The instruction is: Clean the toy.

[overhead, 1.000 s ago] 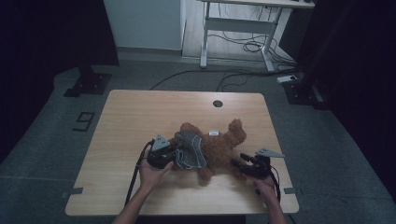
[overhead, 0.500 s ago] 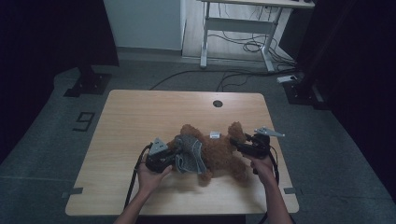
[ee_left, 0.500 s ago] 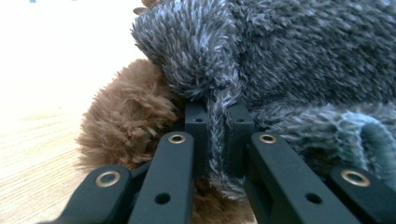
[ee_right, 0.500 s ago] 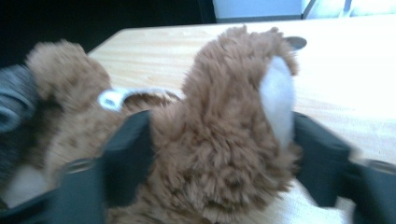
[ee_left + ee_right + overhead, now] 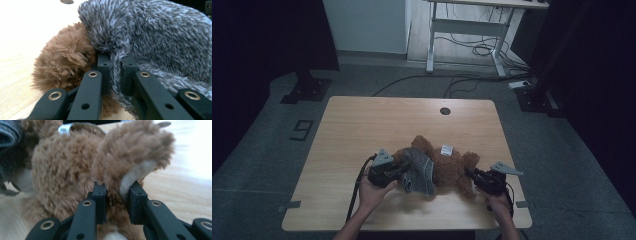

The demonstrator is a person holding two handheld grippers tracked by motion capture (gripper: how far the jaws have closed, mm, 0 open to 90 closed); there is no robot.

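While left claw [image 5: 115, 72] pinches grey garment [image 5: 160, 37] | right claw [image 5: 117, 195] clamps bear's foot [image 5: 135, 152]

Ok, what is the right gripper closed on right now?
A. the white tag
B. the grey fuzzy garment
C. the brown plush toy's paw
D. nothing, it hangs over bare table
C: in the right gripper view, the right gripper pinches the plush toy's paw, its jaws having just closed on it.
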